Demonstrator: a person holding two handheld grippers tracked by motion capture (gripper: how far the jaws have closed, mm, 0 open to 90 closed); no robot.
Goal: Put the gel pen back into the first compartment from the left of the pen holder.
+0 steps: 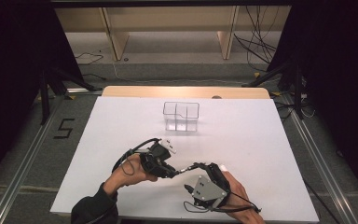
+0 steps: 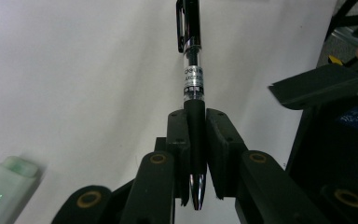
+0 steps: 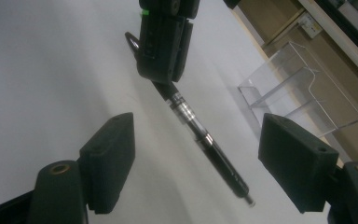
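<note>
A black pen with a clear barrel [image 2: 193, 74] is clamped by its rubber grip in my left gripper [image 2: 196, 135], tip pointing back toward the camera and clipped cap pointing away. In the high view the left gripper [image 1: 170, 171] holds the pen [image 1: 182, 169] just above the white table, aimed right at my right gripper [image 1: 193, 166]. The right gripper [image 3: 203, 158] is open, its jaws wide apart on either side of the pen's cap end [image 3: 223, 170] without touching it.
A clear plastic compartment holder [image 1: 182, 116] stands at the far middle of the white tabletop [image 1: 242, 140]; it is also in the right gripper view [image 3: 303, 88]. A pale green highlighter [image 2: 7, 186] lies on the table beside the left gripper.
</note>
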